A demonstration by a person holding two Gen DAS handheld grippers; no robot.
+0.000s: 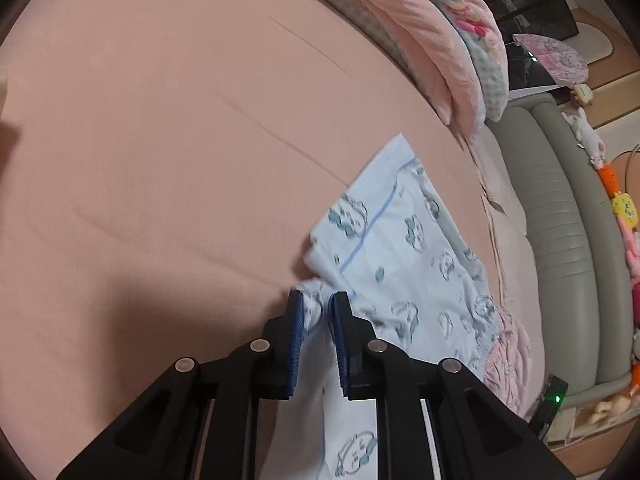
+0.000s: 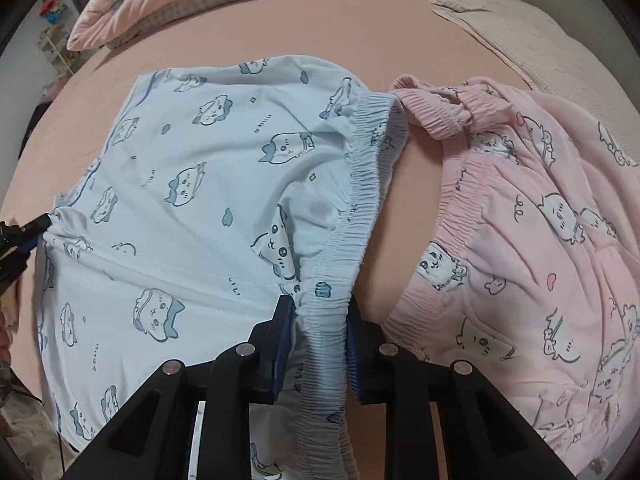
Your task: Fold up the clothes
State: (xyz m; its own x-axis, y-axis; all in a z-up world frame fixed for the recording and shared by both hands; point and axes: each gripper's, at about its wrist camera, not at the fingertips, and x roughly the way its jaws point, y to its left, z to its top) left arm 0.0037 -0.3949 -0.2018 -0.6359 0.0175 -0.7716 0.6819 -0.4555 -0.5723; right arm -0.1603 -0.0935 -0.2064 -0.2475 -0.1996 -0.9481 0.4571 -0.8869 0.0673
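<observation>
My right hand-held gripper (image 2: 316,312) grasps the blue shorts (image 2: 208,184) at the waistband, my left hand-held gripper (image 1: 316,312) the hem — they stretch lengthwise between us.

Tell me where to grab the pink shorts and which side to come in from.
Grip the pink shorts by the gathered elastic waistband, at the edge facing the blue shorts. Come from above, from the strip of bare bed sheet between the two: the band is thick, ridged and slightly raised, so fingers can pinch it cleanly.

It was a home bedroom: a pink-sheeted bed (image 1: 160,140) with a quilt (image 1: 420,20), padded headboard (image 1: 560,200) and plush toys (image 1: 624,208).
</observation>
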